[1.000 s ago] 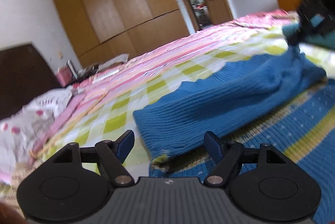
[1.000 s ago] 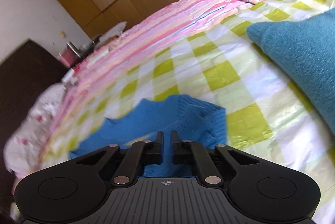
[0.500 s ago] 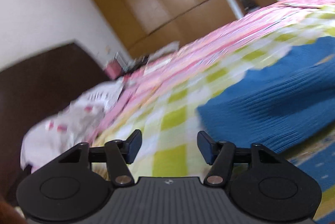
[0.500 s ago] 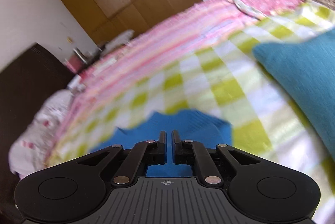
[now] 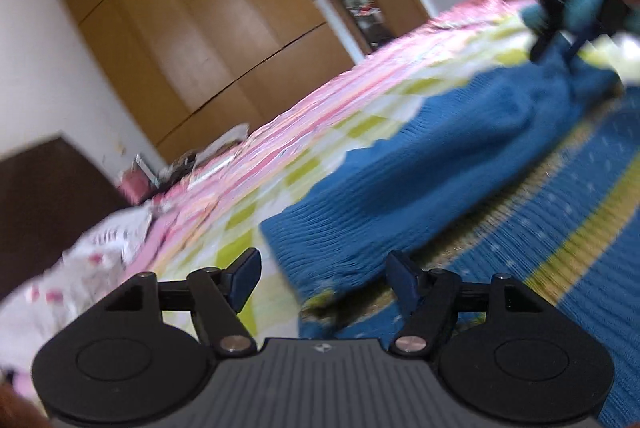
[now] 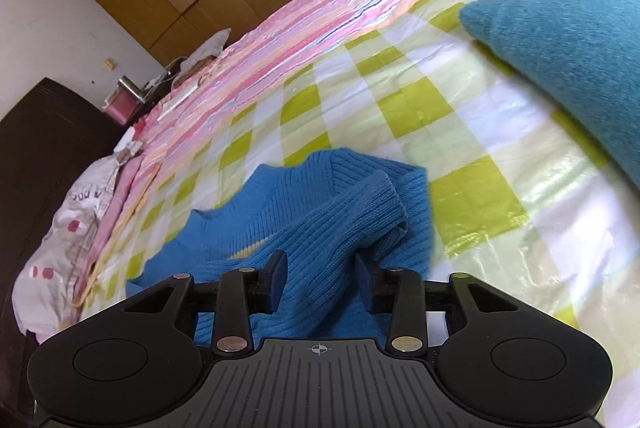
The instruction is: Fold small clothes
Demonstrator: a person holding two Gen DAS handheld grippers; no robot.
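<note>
A small blue ribbed sweater [image 5: 420, 179] lies on the green-and-white checked sheet [image 6: 420, 107], with its near hem at the tips of my left gripper [image 5: 324, 272], which is open and empty. In the right wrist view the sweater's sleeve [image 6: 344, 224] lies folded over the body, and my right gripper [image 6: 320, 280] is open with the sleeve between its fingers, not pinched. The right gripper also shows blurred at the far end of the sweater in the left wrist view [image 5: 560, 27].
A teal knit garment [image 6: 568, 47] lies at the right. A blue-and-yellow striped knit [image 5: 560, 248] lies under the sweater's near edge. Pink striped bedding [image 6: 320, 11], a dark headboard [image 6: 36, 163] and wooden wardrobes [image 5: 208, 39] lie beyond.
My right gripper has opened and let go of the sleeve, which now lies folded on the sweater. My left gripper swung left and came back to the sweater's hem, still open.
</note>
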